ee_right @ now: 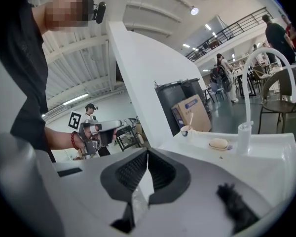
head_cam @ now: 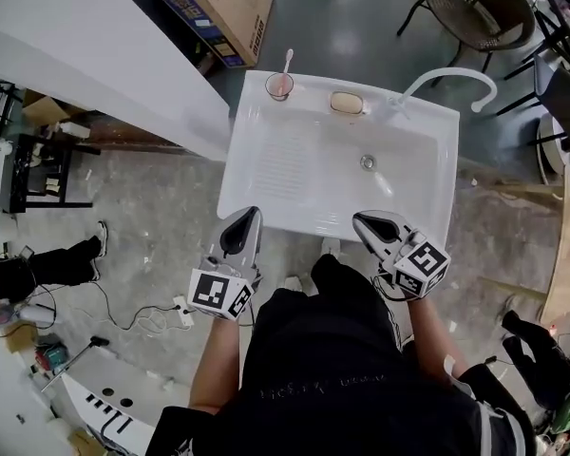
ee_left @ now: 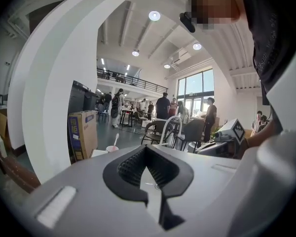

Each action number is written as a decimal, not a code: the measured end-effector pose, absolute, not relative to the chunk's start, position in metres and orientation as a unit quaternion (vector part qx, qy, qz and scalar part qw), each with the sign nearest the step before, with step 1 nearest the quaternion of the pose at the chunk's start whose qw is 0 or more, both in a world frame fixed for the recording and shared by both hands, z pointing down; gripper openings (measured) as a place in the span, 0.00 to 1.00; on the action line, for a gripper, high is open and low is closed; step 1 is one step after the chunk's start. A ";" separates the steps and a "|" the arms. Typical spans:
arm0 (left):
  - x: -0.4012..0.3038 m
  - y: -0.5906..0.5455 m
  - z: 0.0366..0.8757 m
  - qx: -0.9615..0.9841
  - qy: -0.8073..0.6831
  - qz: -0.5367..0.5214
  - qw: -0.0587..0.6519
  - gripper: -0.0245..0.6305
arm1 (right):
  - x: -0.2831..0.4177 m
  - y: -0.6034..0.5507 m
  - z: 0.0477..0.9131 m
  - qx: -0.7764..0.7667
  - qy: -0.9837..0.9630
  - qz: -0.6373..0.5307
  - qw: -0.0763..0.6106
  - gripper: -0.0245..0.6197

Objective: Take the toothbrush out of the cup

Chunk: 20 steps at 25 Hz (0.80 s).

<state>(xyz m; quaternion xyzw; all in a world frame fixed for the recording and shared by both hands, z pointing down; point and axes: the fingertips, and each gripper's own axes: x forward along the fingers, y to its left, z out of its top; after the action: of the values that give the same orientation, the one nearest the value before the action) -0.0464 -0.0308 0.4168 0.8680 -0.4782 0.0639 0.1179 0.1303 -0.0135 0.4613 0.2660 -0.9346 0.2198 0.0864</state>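
Observation:
A pink cup [head_cam: 279, 85] stands on the far left corner of the white sink [head_cam: 266, 193], with a pale toothbrush [head_cam: 287, 62] upright in it. Both grippers hover at the sink's near edge, far from the cup. My left gripper [head_cam: 249, 218] is shut and empty, and so is my right gripper [head_cam: 365, 220]. The left gripper view shows the cup [ee_left: 111, 149] and toothbrush [ee_left: 116, 140] small beyond the closed left gripper [ee_left: 146, 149]. In the right gripper view the cup [ee_right: 186, 131] and toothbrush [ee_right: 190, 120] sit far off behind the closed right gripper [ee_right: 148, 154].
A soap bar [head_cam: 346, 103] lies on the sink's back rim beside a white curved faucet [head_cam: 446, 79]. A drain [head_cam: 368, 161] sits in the basin. A white wall [head_cam: 95, 55] runs along the left, with a cardboard box [head_cam: 218, 8] behind it. Chairs [head_cam: 475, 8] stand far right.

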 end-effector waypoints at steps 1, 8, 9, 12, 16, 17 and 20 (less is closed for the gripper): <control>-0.044 -0.035 0.417 0.866 -0.481 0.064 0.119 0.04 | 0.134 -0.018 0.463 0.264 -0.935 0.218 0.089 0.06; -0.032 -0.055 0.409 0.850 -0.510 0.074 0.110 0.04 | 0.152 -0.045 0.469 0.241 -0.941 0.220 0.092 0.06; -0.031 -0.057 0.410 0.849 -0.512 0.075 0.109 0.04 | 0.153 -0.049 0.471 0.238 -0.942 0.218 0.095 0.06; -0.031 -0.060 0.409 0.845 -0.517 0.076 0.111 0.04 | 0.153 -0.056 0.475 0.235 -0.942 0.218 0.101 0.06; -0.038 -0.064 0.409 0.841 -0.523 0.079 0.110 0.04 | 0.146 -0.064 0.479 0.226 -0.943 0.223 0.101 0.06; -0.040 -0.064 0.410 0.841 -0.524 0.080 0.110 0.04 | 0.143 -0.065 0.479 0.222 -0.943 0.224 0.101 0.06; -0.045 -0.071 0.410 0.841 -0.525 0.079 0.108 0.04 | 0.137 -0.072 0.478 0.216 -0.945 0.224 0.104 0.06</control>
<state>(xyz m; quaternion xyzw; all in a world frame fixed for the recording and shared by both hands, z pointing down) -0.0446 -0.0706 0.4100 0.8407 -0.5247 0.0786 0.1084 0.1369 -0.0724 0.4781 0.2163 -0.9445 0.2241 0.1041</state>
